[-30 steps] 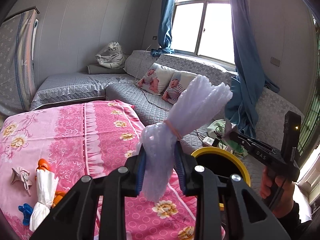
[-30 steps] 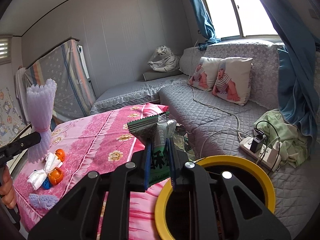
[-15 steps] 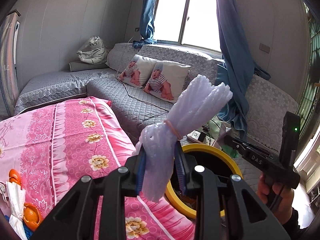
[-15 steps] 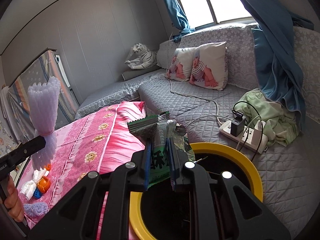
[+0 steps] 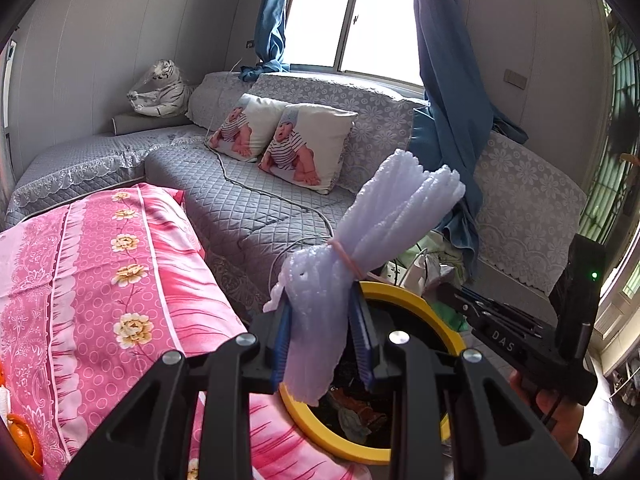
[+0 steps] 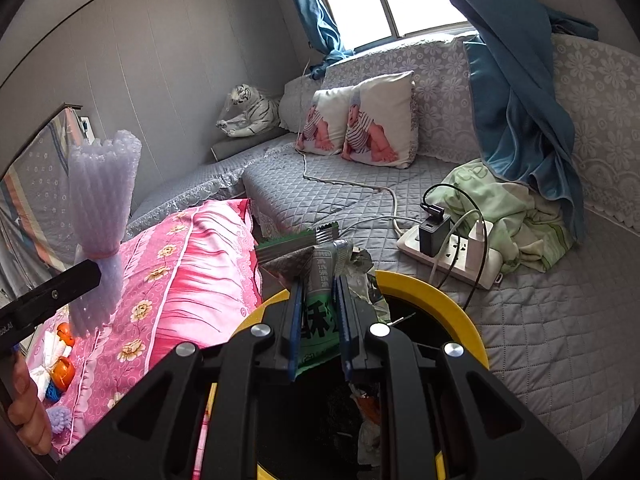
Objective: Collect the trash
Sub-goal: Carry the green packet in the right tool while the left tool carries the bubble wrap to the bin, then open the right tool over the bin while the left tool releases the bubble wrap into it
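My left gripper (image 5: 322, 312) is shut on a white foam net bundle (image 5: 372, 236) tied with a rubber band, held over the near-left rim of the yellow-rimmed trash bin (image 5: 404, 292). My right gripper (image 6: 319, 292) is shut on a green snack wrapper (image 6: 316, 316) and holds it above the same bin (image 6: 424, 292), which has trash inside. The foam bundle also shows at left in the right wrist view (image 6: 102, 216). The right gripper's body shows at right in the left wrist view (image 5: 516, 336).
A pink flowered table cover (image 5: 104, 292) lies left of the bin, with orange peel, tissue and a blue foam piece (image 6: 58, 364) on it. A grey sofa (image 6: 540, 320) behind the bin holds a power strip (image 6: 452, 252), green cloth and two pillows (image 5: 288, 144).
Both grippers have moved right from the pink table toward the bin with their loads held. The bin now lies right under both.
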